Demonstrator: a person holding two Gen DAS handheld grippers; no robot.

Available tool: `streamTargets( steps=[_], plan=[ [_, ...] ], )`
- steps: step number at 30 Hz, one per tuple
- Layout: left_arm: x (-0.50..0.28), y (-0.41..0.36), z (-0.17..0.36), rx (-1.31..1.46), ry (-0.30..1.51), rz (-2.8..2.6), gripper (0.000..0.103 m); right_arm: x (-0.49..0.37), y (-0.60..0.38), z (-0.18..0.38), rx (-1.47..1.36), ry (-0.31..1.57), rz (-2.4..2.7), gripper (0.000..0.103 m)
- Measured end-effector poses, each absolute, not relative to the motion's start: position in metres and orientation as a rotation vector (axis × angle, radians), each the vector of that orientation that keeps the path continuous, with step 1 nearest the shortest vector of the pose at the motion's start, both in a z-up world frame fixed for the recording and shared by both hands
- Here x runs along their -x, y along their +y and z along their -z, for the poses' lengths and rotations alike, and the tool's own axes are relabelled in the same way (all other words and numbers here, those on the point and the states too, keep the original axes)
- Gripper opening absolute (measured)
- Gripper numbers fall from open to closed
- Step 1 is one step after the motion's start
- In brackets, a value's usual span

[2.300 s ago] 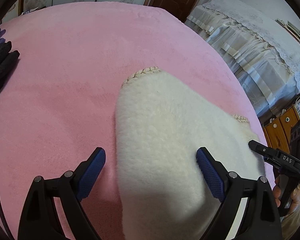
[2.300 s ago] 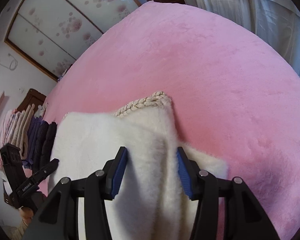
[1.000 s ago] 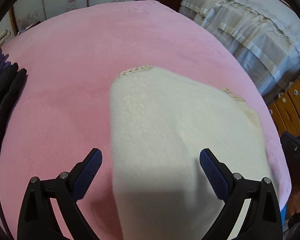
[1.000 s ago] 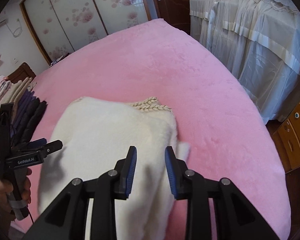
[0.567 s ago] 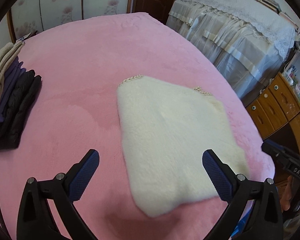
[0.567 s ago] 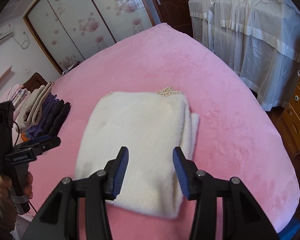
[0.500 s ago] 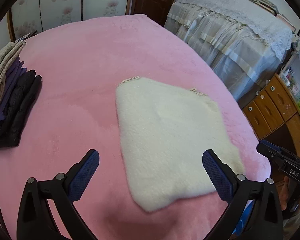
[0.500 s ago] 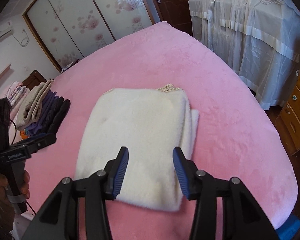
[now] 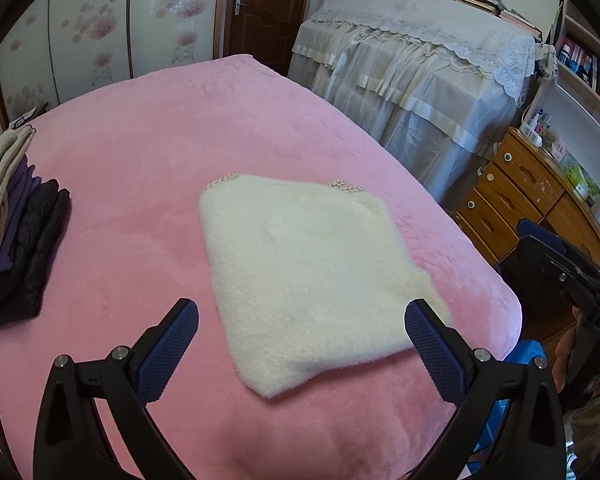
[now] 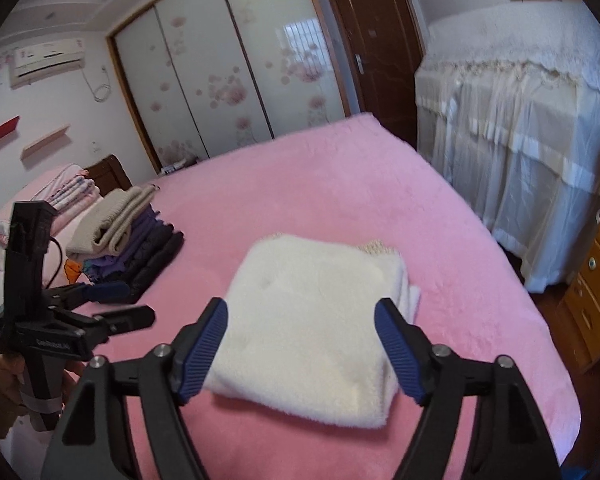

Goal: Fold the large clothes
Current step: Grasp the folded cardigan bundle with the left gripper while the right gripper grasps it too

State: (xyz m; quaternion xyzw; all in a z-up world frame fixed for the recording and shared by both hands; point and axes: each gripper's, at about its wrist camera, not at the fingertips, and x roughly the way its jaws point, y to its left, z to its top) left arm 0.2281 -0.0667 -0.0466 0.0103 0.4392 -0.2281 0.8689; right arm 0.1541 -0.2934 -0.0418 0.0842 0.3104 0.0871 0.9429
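Note:
A fluffy cream-white garment lies folded into a flat rectangle on the pink bed; it also shows in the right wrist view. Braided trim shows at its far edge. My left gripper is open and empty, held above and short of the garment's near edge. My right gripper is open and empty, held above the garment's near side. In the right wrist view the left gripper shows at the left, over the bed edge. Nothing is held.
A stack of folded clothes, beige over purple and black, lies at the bed's left side, also in the right wrist view. A lace-covered piece of furniture stands beyond the bed. A wooden drawer chest stands to the right.
Both grippers have pulled back and up from the garment, which now lies flat and folded. My right gripper's jaws have opened wider.

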Motion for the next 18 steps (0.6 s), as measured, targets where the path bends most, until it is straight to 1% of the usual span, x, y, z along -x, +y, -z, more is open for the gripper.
streamTargets(
  steps=[3, 7, 9, 13, 16, 18],
  plan=[
    [-0.238, -0.068, 0.063, 0.013, 0.972, 0.483, 0.103, -0.162, -0.291, 0.049, -0.118, 0.694, -0.195, 0.082],
    [-0.257, -0.075, 0.102, 0.014, 1.077, 0.513, 0.102, -0.182, -0.299, 0.078, -0.13, 0.792, -0.213, 0.082],
    [-0.266, -0.074, 0.12, 0.029, 1.091, 0.506, 0.102, -0.195, -0.31, 0.1, -0.172, 0.859, -0.213, 0.082],
    [-0.295, -0.067, 0.16, 0.132, 1.186, 0.488, 0.102, -0.22, -0.335, 0.142, -0.26, 0.955, -0.183, 0.082],
    [-0.319, -0.057, 0.19, 0.252, 1.256, 0.505, 0.102, -0.238, -0.358, 0.175, -0.37, 1.022, -0.183, 0.082],
    [-0.331, -0.055, 0.202, 0.274, 1.267, 0.51, 0.103, -0.251, -0.37, 0.195, -0.453, 1.065, -0.191, 0.082]
  ],
)
